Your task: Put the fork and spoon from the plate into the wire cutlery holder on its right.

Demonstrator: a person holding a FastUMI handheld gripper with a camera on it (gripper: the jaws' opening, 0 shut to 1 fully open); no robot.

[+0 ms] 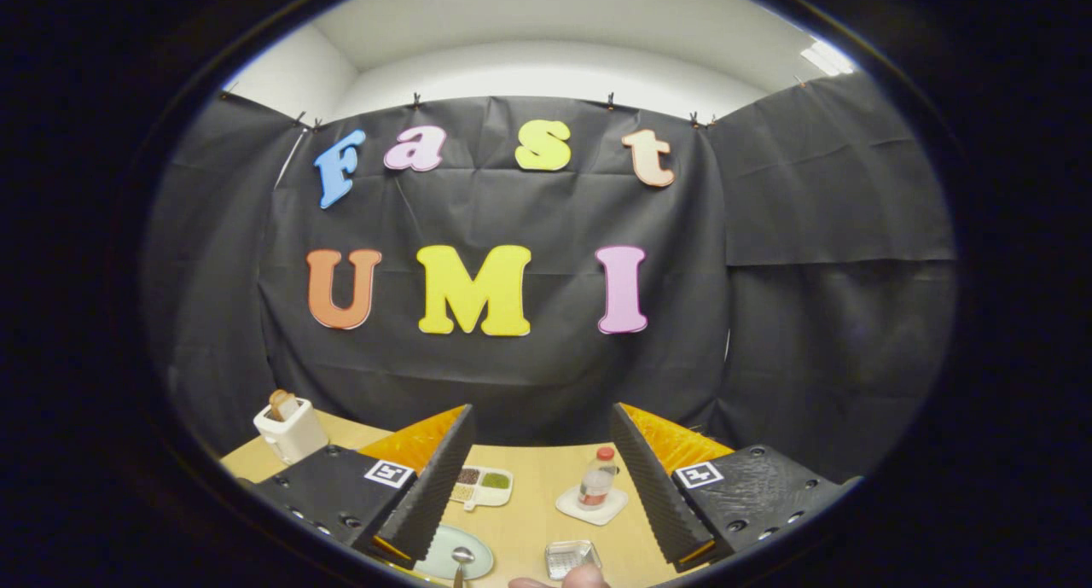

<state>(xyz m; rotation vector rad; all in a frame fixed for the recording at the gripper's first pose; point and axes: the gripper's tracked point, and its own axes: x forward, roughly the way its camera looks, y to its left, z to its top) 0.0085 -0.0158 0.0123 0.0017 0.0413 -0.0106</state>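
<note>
While held level high above table, hand-held gripper gapes wide, empty; spoon on plate below.

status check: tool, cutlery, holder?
Tool open, fingers apart, holding nothing. Spoon on plate, between the fingers. Wire holder beside the plate. Fingertip at the holder's near edge.

Bright, even light comes from ceiling panels overhead, which glare white. The black cloth wall stays dim and matte. The fisheye lens bends straight lines strongly toward the rim. The table is softly lit, with faint shadows and small things slightly blurred.
</note>
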